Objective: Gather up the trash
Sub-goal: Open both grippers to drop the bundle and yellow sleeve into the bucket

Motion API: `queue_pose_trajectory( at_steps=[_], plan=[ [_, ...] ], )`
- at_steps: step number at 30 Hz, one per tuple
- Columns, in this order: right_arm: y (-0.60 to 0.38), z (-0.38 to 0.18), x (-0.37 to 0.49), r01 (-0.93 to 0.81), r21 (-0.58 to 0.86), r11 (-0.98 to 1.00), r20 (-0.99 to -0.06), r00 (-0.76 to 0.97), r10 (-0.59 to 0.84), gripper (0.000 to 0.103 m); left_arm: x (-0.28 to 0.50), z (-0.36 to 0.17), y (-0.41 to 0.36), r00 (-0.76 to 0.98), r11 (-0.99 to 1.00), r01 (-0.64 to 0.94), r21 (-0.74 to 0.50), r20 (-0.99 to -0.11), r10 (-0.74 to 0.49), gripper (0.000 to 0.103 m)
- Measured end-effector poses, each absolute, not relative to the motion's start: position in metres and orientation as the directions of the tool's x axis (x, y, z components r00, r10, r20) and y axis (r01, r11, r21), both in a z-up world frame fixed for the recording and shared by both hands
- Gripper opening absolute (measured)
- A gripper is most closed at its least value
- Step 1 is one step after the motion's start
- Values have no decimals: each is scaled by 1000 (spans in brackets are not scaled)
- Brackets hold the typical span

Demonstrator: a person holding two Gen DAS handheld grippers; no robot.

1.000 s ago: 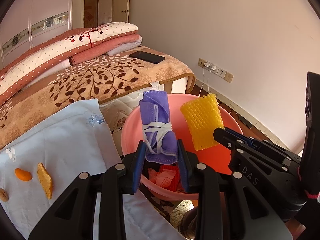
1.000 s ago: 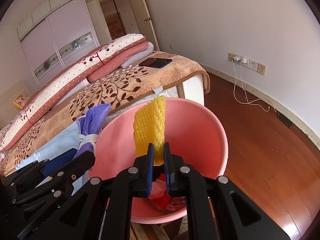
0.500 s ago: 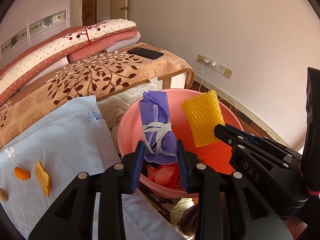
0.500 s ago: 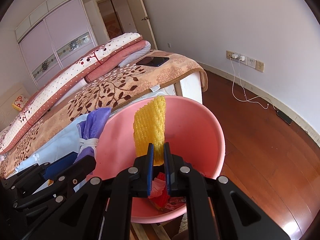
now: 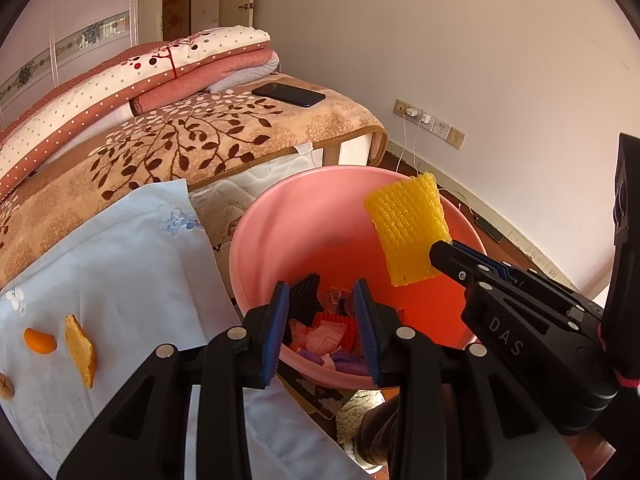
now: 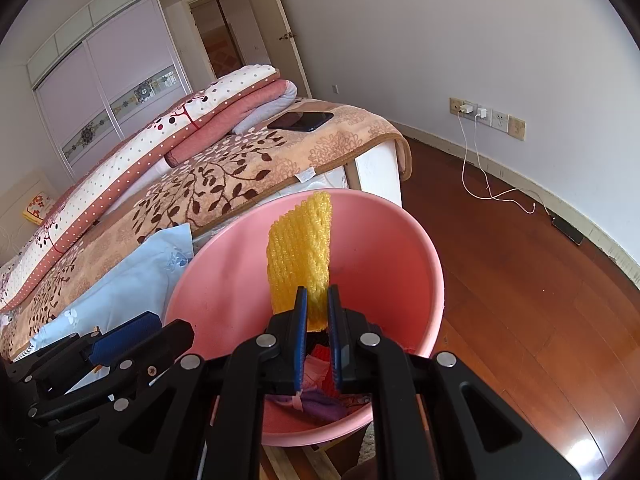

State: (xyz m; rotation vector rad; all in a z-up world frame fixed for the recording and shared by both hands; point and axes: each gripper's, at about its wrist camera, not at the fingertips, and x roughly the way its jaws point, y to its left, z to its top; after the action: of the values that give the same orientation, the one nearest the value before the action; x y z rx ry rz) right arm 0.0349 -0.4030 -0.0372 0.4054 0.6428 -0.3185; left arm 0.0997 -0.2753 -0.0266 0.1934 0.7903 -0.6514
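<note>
We see the left gripper (image 5: 322, 330) with jaws opening and nothing between them, poised over the pink basin (image 5: 256, 240), where a purple cloth (image 5: 344, 358) lies among wrappers. The right gripper (image 6: 318, 312) pinches the yellow foam net (image 6: 300, 258) above the basin. Orange peels (image 5: 80, 344) lie on the light-blue sheet (image 5: 120, 264) near its left edge

Left of the left jaws, the bed (image 5: 240, 136) carries a pale blue cloth (image 5: 120, 272) with 2 orange peels (image 5: 80, 344); beyond, a phone (image 5: 289, 94).

Black claw (image 5: 320, 340), blue pads, silver screws.
</note>
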Motion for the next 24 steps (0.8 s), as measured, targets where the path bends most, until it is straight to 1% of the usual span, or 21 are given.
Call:
queue_pose_trajectory(
  at_steps=[7, 8, 9, 10, 11, 12, 22, 24],
  plan=[
    [-404, -38, 35, 409, 265, 873, -632, 758, -163, 9, 99, -25, -271, 525, 799, 596, -87, -710, -469, 34],
    [-405, -38, 34, 413, 267, 871, -632, 757, -166, 11, 99, -25, -270, 525, 799, 595, -89, -710, -470, 34],
    [-406, -38, 34, 417, 269, 868, -632, 757, -168, 17, 99, -25, -270, 525, 799, 595, -91, -709, -472, 34],
    [-407, -38, 33, 422, 273, 864, -630, 757, -170, 22, 98, -25, -269, 525, 799, 595, -93, -707, -473, 34],
    [-407, -38, 32, 427, 276, 861, -628, 758, -174, 30, 98, -25, -269, 526, 799, 595, -94, -706, -474, 34],
    [-408, -38, 31, 429, 277, 860, -625, 760, -178, 34, 98, -24, -268, 525, 799, 595, -94, -706, -475, 34],
    [-401, -33, 31, 419, 266, 868, -621, 764, -178, 35, 97, -21, -261, 533, 807, 581, -105, -701, -475, 34],
    [-399, -33, 31, 416, 265, 870, -620, 765, -176, 38, 97, -21, -259, 535, 809, 578, -106, -700, -474, 34]
  ],
)
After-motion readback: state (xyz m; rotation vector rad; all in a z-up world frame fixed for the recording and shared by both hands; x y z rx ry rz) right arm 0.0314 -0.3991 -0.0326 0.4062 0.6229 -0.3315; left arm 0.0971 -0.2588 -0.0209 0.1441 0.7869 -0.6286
